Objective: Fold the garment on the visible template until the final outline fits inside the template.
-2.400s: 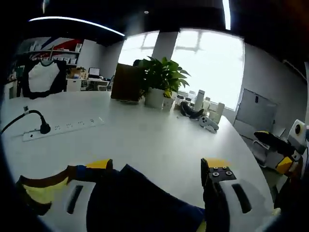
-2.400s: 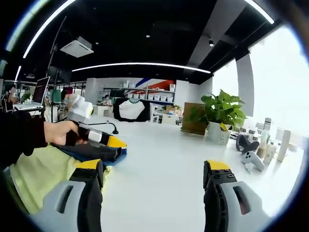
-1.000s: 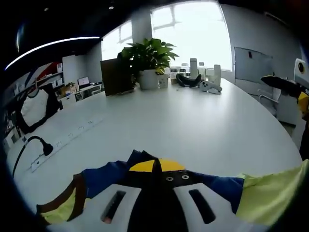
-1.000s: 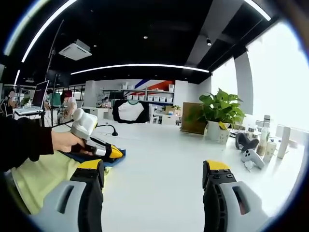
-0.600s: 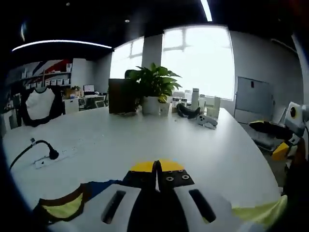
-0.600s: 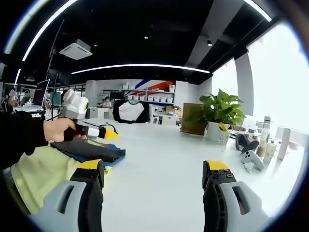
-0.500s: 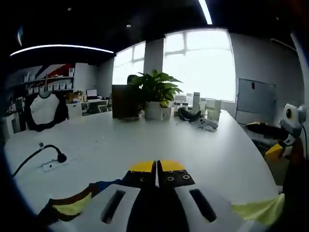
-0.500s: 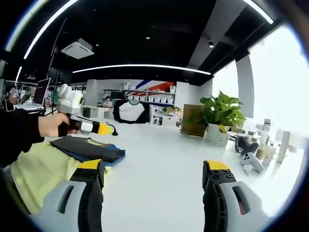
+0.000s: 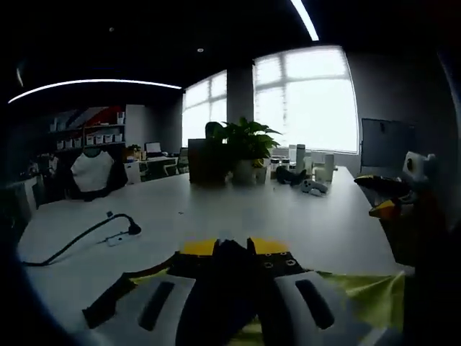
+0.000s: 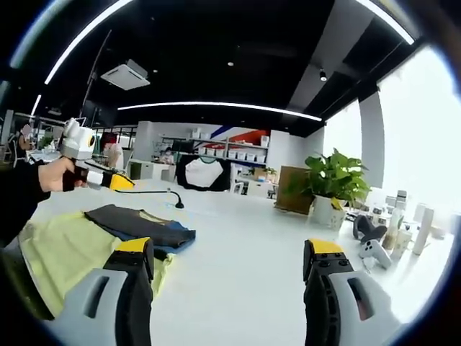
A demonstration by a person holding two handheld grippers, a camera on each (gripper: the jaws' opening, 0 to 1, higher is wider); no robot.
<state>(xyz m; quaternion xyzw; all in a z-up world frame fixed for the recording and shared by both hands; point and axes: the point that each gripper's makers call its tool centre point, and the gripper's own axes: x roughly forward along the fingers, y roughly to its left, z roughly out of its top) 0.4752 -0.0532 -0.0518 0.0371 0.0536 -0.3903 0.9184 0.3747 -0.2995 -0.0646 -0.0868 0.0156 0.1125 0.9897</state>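
A dark grey garment (image 10: 140, 225) with blue and yellow trim lies folded on a yellow-green sheet (image 10: 57, 256) on the white table. A person's hand holds my left gripper (image 10: 119, 183) in the air above and behind the garment, touching no cloth. In the left gripper view, my left gripper (image 9: 234, 249) has its yellow-tipped jaws a small way apart. A dark edge of the garment (image 9: 108, 306) and the yellow-green sheet (image 9: 360, 295) show beneath it. My right gripper (image 10: 230, 252) stands wide open over bare table, right of the garment, with nothing between its fingers.
A black cable and power strip (image 9: 108, 232) lie on the table at the left. A potted plant (image 10: 331, 180), game controllers (image 10: 371, 238) and bottles stand at the far right. A dress form in a white top (image 10: 202, 173) stands behind the table.
My left gripper has risen up and back from the garment, and its shut jaws have parted a little. The garment now lies flat and folded. The right gripper has barely moved.
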